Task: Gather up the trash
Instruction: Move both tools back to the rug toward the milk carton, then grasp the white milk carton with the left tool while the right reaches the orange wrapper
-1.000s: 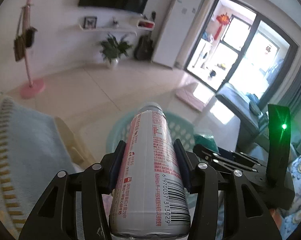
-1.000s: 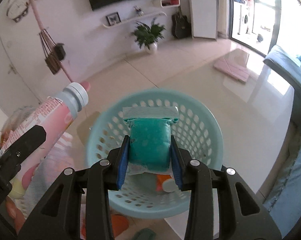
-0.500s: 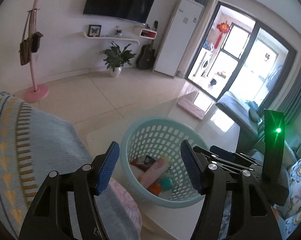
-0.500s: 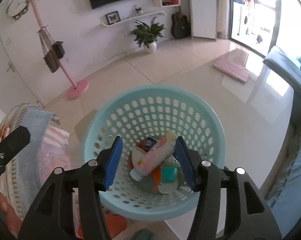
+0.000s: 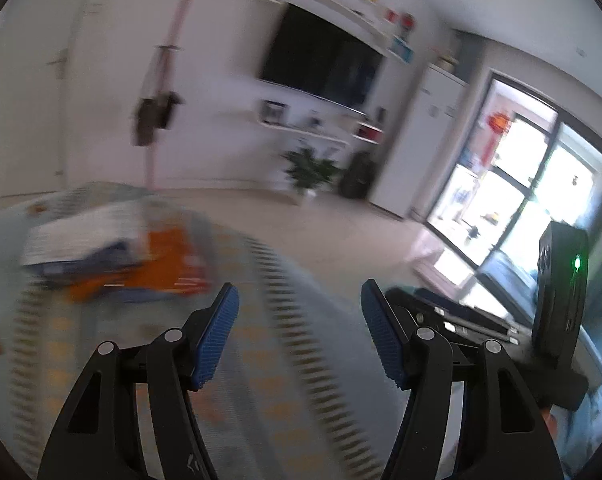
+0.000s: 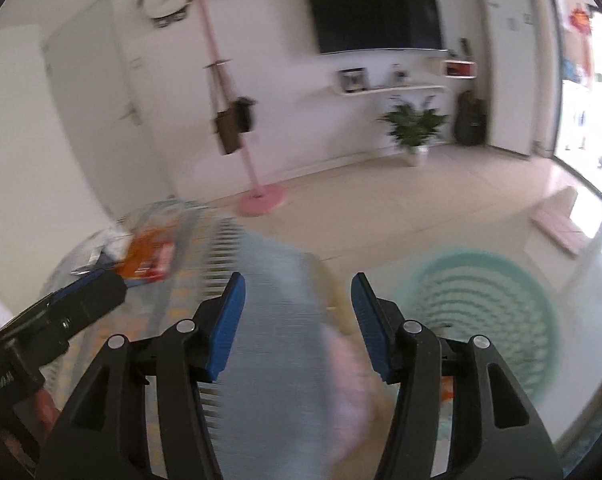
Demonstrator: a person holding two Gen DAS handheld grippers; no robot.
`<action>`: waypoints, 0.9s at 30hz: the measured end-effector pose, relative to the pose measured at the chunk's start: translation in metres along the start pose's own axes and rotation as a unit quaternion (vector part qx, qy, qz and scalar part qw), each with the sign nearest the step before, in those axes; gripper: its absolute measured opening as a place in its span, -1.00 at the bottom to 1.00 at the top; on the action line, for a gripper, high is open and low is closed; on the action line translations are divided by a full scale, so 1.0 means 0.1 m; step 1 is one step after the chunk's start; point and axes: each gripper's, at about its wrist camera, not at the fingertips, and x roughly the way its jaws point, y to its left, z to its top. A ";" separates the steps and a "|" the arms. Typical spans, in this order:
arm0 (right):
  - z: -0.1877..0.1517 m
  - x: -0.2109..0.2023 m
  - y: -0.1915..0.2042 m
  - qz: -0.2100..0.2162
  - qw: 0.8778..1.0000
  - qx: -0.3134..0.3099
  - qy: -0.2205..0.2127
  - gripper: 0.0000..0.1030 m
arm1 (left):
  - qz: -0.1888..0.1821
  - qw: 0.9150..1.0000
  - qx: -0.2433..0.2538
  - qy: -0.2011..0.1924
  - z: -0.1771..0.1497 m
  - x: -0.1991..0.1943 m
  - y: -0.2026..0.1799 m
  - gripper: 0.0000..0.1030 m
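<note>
Both views are blurred by motion. My left gripper (image 5: 300, 322) is open and empty above a patterned blue cloth (image 5: 261, 360). An orange and white wrapper pile (image 5: 113, 260) lies on the cloth ahead and to its left. My right gripper (image 6: 297, 316) is open and empty over the same cloth (image 6: 269, 344). The orange wrapper (image 6: 149, 258) shows at its far left, just beyond the left gripper's body (image 6: 53, 320). The teal perforated basket (image 6: 485, 312) sits on the floor to the right of the right gripper.
A pink coat stand (image 6: 257, 196) with a hanging bag stands on the tiled floor behind the cloth. A potted plant (image 6: 413, 128), wall TV (image 6: 377, 12) and white cabinets line the far wall. Glass doors (image 5: 521, 200) are at the right.
Both grippers let their items fall into the basket and opened. Both have since swung left, away from the basket, toward the cloth with the wrappers.
</note>
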 end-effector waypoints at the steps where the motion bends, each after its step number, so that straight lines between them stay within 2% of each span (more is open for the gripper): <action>1: -0.03 0.10 0.19 0.023 1.000 -0.004 0.009 0.00 | 0.010 1.000 -0.005 -0.002 0.02 -0.04 0.11 0.20; 4: -0.12 0.36 0.60 0.032 0.999 -0.035 0.023 0.00 | 0.058 0.998 -0.033 -0.007 0.09 -0.17 0.62 0.20; 8: -0.19 0.61 0.98 0.043 0.996 -0.064 0.033 0.00 | 0.096 0.993 -0.062 -0.007 0.21 -0.24 1.10 0.20; 12: -0.26 0.74 1.17 0.048 0.995 -0.084 0.034 0.00 | 0.122 0.989 -0.087 0.005 0.32 -0.12 1.51 0.20; 15: -0.34 0.80 1.23 0.038 0.994 -0.097 0.043 0.00 | 0.107 0.987 -0.111 0.038 0.34 0.07 1.76 0.20; 18: -0.35 0.78 1.23 0.047 0.993 -0.098 0.044 0.06 | 0.093 0.986 -0.123 0.058 0.33 0.23 1.91 0.20; 22: -0.35 0.78 1.20 0.055 0.993 -0.094 0.040 0.09 | 0.033 0.990 -0.116 0.073 0.30 0.28 1.90 0.21; 27: -0.35 0.75 1.16 0.059 0.994 -0.089 0.039 0.17 | -0.028 0.991 -0.092 0.094 0.18 0.20 1.68 0.21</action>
